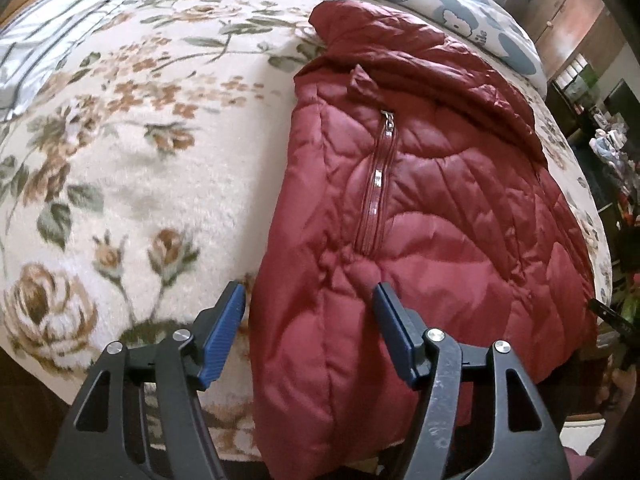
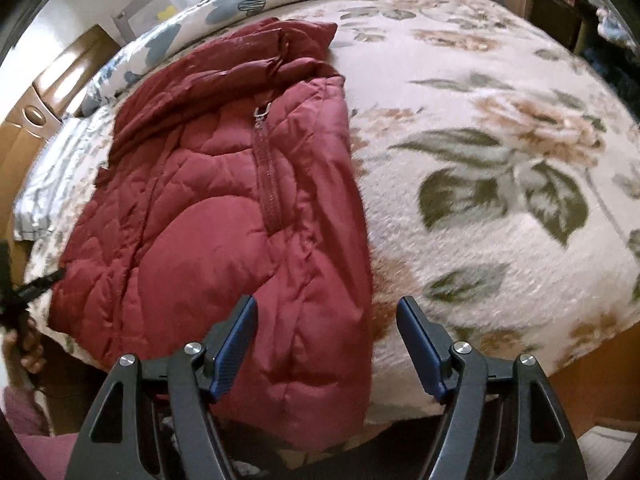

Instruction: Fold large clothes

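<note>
The jacket (image 1: pixel 420 208) lies on the blanket (image 1: pixel 140 160) that covers the bed, already narrowed into a long strip: its sides seem folded in, so the zip (image 1: pixel 376 184) runs up the middle of the top face. Its collar end points toward the pillow (image 1: pixel 460 4) at the bed's far edge. Its hem end reaches the near edge and droops a little over it, just in front of both tools.

The left gripper (image 1: pixel 308 320) hangs over the hem with its jaws spread and nothing pinched. One pad (image 1: pixel 226 340) sits above bare blanket just outside the jacket's left side. The other is over the red fabric, so the jaws straddle that side edge. The right gripper (image 2: pixel 326 332) mirrors it. Its jaws are also spread and empty; one pad (image 2: pixel 236 344) is over the jacket and the other past its right side, above the blanket (image 2: pixel 500 184).

This placement looks deliberate: each tool is lined up with one near corner of the hem, tilted steeply down, ready to bite the two corners at once. Taking both corners together should let the padded strip be lifted evenly and laid toward the collar without twisting.

The slick, puffy shell may slip or spring back, so a deep bite into the layers seems wise. No grip is made yet.
</note>
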Available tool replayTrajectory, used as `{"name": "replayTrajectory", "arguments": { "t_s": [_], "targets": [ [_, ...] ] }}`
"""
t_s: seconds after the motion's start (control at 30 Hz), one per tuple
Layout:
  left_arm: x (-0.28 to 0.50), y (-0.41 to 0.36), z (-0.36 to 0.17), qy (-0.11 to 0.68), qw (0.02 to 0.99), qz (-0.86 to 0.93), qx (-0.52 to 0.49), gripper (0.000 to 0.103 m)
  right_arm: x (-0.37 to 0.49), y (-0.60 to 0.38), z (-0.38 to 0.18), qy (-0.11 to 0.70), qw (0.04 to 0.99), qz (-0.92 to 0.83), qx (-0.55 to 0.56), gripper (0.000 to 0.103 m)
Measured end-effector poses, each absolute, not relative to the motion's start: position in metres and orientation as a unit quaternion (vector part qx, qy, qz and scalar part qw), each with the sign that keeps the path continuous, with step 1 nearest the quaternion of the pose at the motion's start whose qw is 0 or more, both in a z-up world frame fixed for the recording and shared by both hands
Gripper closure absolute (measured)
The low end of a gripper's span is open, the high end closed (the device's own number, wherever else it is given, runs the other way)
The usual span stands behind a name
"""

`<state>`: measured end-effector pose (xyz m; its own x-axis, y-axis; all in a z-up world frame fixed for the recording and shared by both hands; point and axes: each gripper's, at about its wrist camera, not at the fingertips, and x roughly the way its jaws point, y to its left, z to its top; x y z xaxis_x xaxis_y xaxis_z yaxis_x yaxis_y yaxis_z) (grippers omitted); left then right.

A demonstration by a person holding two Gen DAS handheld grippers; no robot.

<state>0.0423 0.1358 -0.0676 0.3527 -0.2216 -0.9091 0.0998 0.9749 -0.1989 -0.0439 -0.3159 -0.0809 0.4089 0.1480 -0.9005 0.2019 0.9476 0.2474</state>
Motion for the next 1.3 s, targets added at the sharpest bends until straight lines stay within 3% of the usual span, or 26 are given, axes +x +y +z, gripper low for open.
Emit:
{"name": "replayTrajectory", "arguments": {
  "t_s": [0.63,0.97,1.03,1.13,1.3],
  "targets": [
    [0.024,0.122,-0.091,0.583,0.794,-0.158,-0.072,0.03,-0.044,-0.317,-0.111,0.542,0.808,0.028,0.23,0.028],
    [0.022,0.11,-0.091,0.584,0.79,-0.181,-0.054,0.031,-0.047,-0.312,-0.115,0.536,0.814,0.036,0.221,0.04],
    [0.02,0.107,-0.088,0.579,0.791,-0.192,-0.051,0.051,-0.048,-0.312,-0.114,0.534,0.814,0.04,0.224,0.048],
    [0.017,0.102,-0.082,0.57,0.796,-0.199,-0.032,0.072,-0.05,-0.311,-0.112,0.529,0.817,0.051,0.225,0.064],
    [0.013,0.104,-0.072,0.56,0.802,-0.207,-0.024,0.083,-0.053,-0.311,-0.106,0.523,0.819,0.063,0.226,0.076]
  ]
}}
